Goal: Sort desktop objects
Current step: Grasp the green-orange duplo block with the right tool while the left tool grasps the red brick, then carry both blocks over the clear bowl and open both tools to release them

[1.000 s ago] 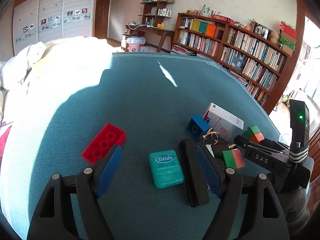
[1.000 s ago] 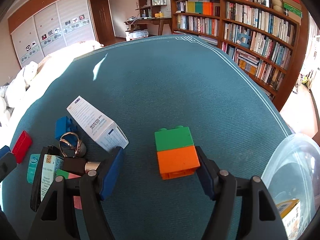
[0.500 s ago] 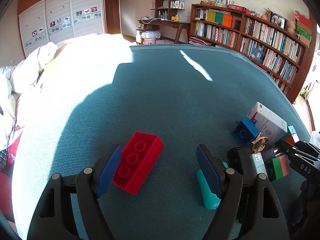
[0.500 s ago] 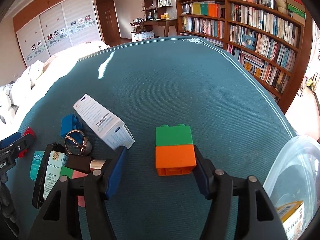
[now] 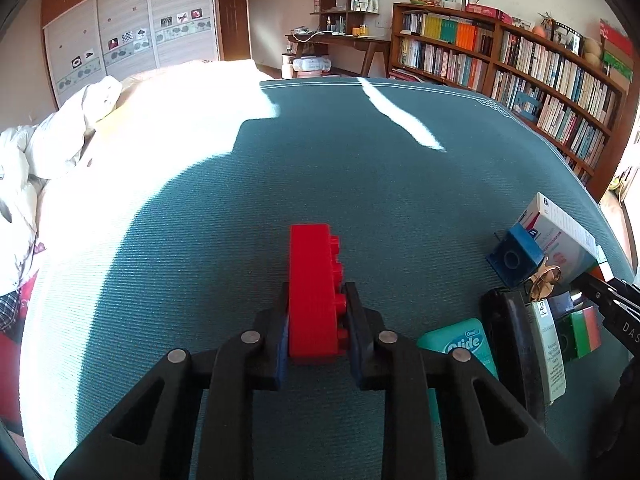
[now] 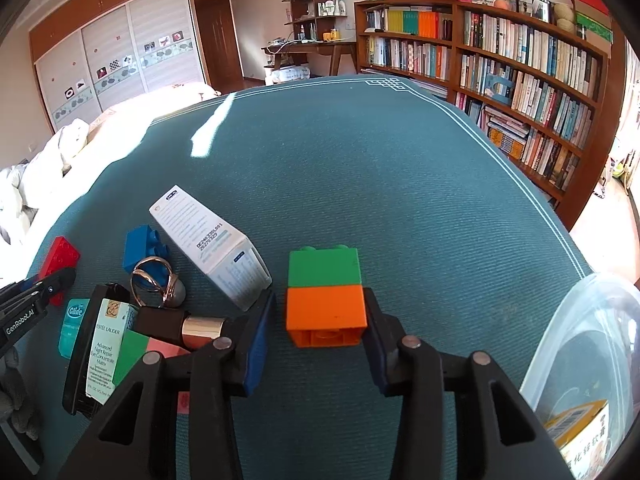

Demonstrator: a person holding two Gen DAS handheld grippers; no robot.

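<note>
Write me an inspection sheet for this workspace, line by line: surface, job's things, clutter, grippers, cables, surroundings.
Surface: teal carpet, partly sunlit on its left side.
Job's things: red brick on its side, studs facing right, in the left gripper; orange-and-green brick stack between the right gripper's fingers.
Clutter: blue brick, white carton, floss box, ring, lipstick, black pouch and a green-and-red block huddled together; clear tub at right holding a yellow box.
Grippers: left shut on the red brick; right open, its right pad touching the stack, its left pad apart.
Cables: nothing seen.
Surroundings: bookshelves, desk, wardrobe, white bedding.
</note>
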